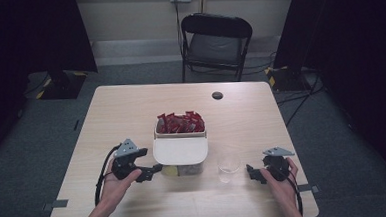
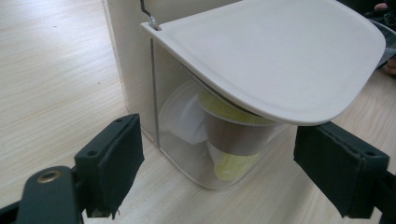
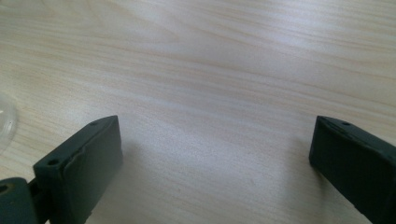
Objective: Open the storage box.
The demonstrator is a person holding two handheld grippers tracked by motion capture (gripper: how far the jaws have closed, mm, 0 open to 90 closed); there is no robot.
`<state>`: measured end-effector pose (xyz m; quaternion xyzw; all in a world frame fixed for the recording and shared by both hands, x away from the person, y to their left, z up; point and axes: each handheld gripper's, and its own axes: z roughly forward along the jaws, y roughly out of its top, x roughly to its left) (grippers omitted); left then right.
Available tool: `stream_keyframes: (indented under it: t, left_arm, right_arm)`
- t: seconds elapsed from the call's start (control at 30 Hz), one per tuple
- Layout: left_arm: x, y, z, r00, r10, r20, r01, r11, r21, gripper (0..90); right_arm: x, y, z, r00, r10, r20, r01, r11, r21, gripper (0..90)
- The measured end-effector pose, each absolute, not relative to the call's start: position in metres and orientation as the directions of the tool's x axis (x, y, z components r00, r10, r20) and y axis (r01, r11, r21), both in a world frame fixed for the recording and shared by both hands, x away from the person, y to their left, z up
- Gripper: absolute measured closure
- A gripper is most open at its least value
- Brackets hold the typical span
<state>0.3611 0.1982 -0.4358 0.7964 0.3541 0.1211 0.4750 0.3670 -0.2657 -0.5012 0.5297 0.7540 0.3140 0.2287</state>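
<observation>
A white storage box (image 1: 180,149) stands mid-table, its back part open and full of red packets (image 1: 180,122). A white lid (image 2: 280,60) covers its clear front compartment, where yellow-and-brown capsules (image 2: 236,140) lie. My left gripper (image 1: 152,171) is open, just left of the box's front corner, with the compartment ahead between its jaws (image 2: 219,172). A clear plastic cup (image 1: 228,165) stands right of the box. My right gripper (image 1: 252,174) is open over bare wood (image 3: 210,154), a little right of the cup, whose rim (image 3: 7,123) shows at the left edge.
The wooden table (image 1: 131,106) has a round cable hole (image 1: 217,95) at its back. A black folding chair (image 1: 215,42) stands behind the table. Dark curtains hang on both sides of the room.
</observation>
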Motion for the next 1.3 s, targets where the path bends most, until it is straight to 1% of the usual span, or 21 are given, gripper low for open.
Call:
stream_keyframes:
  t: [0.2, 0.57, 0.67, 0.87, 1.1, 1.3]
  left_arm:
    - [0.364, 0.196, -0.431, 0.719, 0.678, -0.155, 0.444, -0.276, 0.852, 14.9]
    - [0.367, 0.194, -0.428, 0.725, 0.673, -0.150, 0.440, -0.285, 0.851, 15.0]
    - [0.366, 0.193, -0.428, 0.722, 0.675, -0.151, 0.439, -0.280, 0.854, 15.4]
    - [0.368, 0.193, -0.427, 0.726, 0.670, -0.156, 0.441, -0.279, 0.853, 14.9]
    - [0.369, 0.193, -0.422, 0.729, 0.670, -0.141, 0.429, -0.286, 0.857, 15.9]
    - [0.372, 0.193, -0.417, 0.724, 0.674, -0.144, 0.425, -0.272, 0.863, 16.0]
  right_arm:
    - [0.368, -0.267, -0.501, -0.355, 0.935, -0.015, 0.648, 0.258, 0.716, 2.1]
    - [0.369, -0.269, -0.501, -0.388, 0.922, -0.014, 0.639, 0.280, 0.716, 2.1]
    - [0.370, -0.270, -0.501, -0.419, 0.908, -0.015, 0.628, 0.302, 0.717, 2.1]
    - [0.370, -0.269, -0.501, -0.418, 0.908, -0.014, 0.629, 0.301, 0.717, 2.2]
    - [0.370, -0.269, -0.501, -0.418, 0.908, -0.015, 0.628, 0.301, 0.717, 2.2]
    - [0.370, -0.269, -0.501, -0.418, 0.908, -0.015, 0.628, 0.301, 0.717, 2.1]
